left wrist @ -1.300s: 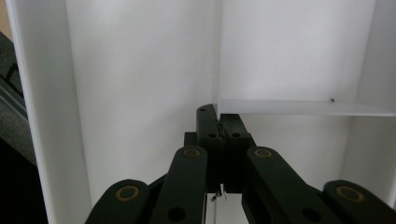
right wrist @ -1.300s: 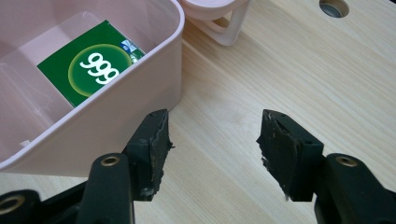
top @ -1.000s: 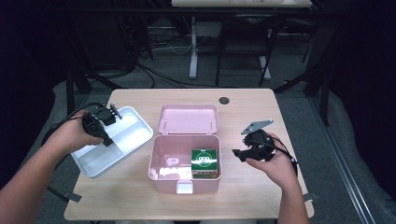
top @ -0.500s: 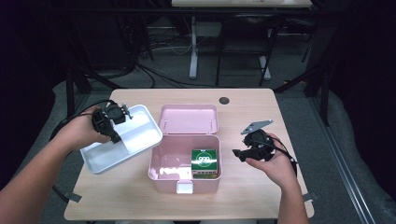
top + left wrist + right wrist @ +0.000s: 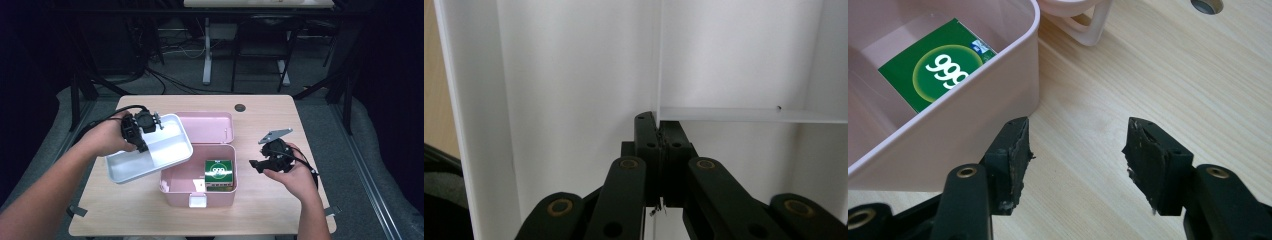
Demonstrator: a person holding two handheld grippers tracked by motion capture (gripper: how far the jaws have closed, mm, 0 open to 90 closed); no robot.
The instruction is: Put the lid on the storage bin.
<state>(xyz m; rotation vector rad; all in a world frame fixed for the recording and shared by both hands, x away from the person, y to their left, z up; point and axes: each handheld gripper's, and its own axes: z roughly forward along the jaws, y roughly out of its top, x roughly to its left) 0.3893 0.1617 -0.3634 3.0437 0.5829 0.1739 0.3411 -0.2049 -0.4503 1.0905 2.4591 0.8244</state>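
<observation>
A white divided tray (image 5: 150, 155) hangs tilted above the table's left side, its right corner over the open pink box (image 5: 197, 184). My left gripper (image 5: 139, 131) is shut on the tray's inner divider wall (image 5: 659, 70). A green carton marked 999 (image 5: 219, 174) lies in the box's right half (image 5: 943, 67). My right gripper (image 5: 260, 164) stands open just right of the box, low over the wood (image 5: 1075, 165), with nothing between its jaws. The box's lid (image 5: 210, 127) lies flat behind it.
A round cable hole (image 5: 240, 107) sits near the table's far edge. Bare wood runs along the front edge and the right side (image 5: 300, 130). Dark floor, cables and desk legs lie beyond the table.
My left gripper has lifted the white tray off the table and carried it right, toward the pink box. The right gripper has stayed where it was.
</observation>
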